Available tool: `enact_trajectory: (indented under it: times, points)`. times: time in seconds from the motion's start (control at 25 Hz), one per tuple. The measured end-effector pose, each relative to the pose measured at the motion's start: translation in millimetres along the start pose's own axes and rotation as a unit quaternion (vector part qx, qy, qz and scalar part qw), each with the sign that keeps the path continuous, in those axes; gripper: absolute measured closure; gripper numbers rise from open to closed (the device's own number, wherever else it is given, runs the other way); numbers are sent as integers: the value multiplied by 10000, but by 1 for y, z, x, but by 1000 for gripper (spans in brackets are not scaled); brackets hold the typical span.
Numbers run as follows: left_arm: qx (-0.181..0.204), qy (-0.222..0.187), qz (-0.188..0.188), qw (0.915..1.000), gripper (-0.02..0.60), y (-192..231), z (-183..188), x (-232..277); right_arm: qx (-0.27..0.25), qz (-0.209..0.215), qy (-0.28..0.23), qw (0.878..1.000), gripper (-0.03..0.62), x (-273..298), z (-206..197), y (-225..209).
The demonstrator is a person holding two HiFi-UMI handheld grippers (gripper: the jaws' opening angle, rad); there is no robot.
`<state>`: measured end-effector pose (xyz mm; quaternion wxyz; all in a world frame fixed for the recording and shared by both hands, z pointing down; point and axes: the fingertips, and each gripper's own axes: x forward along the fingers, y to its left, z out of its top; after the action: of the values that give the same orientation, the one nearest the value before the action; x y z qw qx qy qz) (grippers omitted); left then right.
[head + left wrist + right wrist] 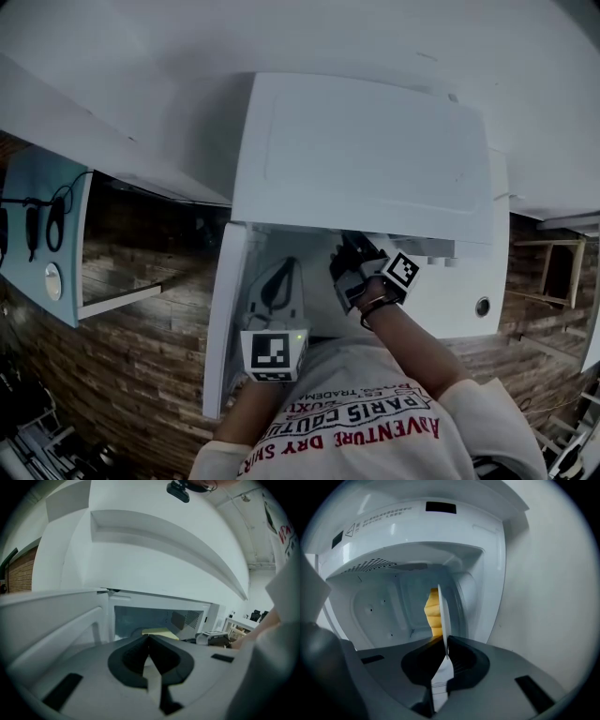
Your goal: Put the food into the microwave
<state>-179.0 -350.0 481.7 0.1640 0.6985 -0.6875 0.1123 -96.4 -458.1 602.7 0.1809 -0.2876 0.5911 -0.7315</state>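
The white microwave (366, 150) stands with its door (223, 319) swung open to the left. My right gripper (445, 645) is shut on the rim of a white plate (442, 616), seen edge-on, with yellow food (433, 613) on it, inside the cavity (379, 611). In the head view, the right gripper (349, 251) reaches into the opening. My left gripper (149, 638) is shut with nothing between its jaws and points at the cavity beside the door (51, 620). From there the yellow food (160, 632) shows just past the jaw tips. In the head view the left gripper (281, 274) is near the door's inner side.
A round knob (482, 307) sits on the microwave's front at the right. A white wall (543, 597) lies close to the microwave's right side. A blue board (42, 234) with hanging items is at the far left, against wood panelling (141, 375).
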Motion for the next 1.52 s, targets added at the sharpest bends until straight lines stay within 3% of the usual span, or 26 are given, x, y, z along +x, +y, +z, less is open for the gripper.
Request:
enact_trajectory:
  times: [0.28, 0.4, 0.56, 0.68, 0.8, 1.0, 1.08, 1.24, 1.28, 1.36, 1.52]
  points:
    - [10, 5, -48, 10000, 575, -1, 2, 4, -146, -261, 125, 9995, 565, 4, -5, 1]
    - [-41, -4, -82, 10000, 575, -3, 4, 4, -572, -293, 263, 9976, 555, 5, -7, 6]
    - [44, -54, -162, 9998, 575, -5, 5, 4, -1623, -269, 714, 9838, 377, 13, -21, 25]
    - [37, -73, -186, 9998, 575, -8, 6, 1, -2337, -511, 1027, 9655, 349, 11, -27, 25]
    - [51, -100, -245, 9996, 575, -11, 7, -1, -3386, -882, 1504, 9246, 347, 7, -33, 21]
    - [21, -104, -298, 9995, 575, -14, 5, -3, -4806, -1735, 2293, 8285, 347, -3, -36, 5]
    - [6, -122, -319, 9994, 575, -15, 4, -4, -5321, -1924, 2591, 7828, 347, -6, -37, -1]
    - [-31, -113, -389, 9992, 575, -19, 5, -6, -6373, -2304, 3113, 6662, 349, -14, -37, -17]
    - [-48, -105, -387, 9992, 575, -19, 3, -6, -6503, -2349, 3189, 6483, 349, -16, -38, -19]
    - [-74, -93, -379, 9992, 575, -18, 1, -7, -6593, -2390, 3235, 6353, 349, -17, -38, -23]
    - [-109, -123, -358, 9992, 575, -18, 2, -10, -6578, -2389, 3168, 6403, 373, -19, -36, -21]
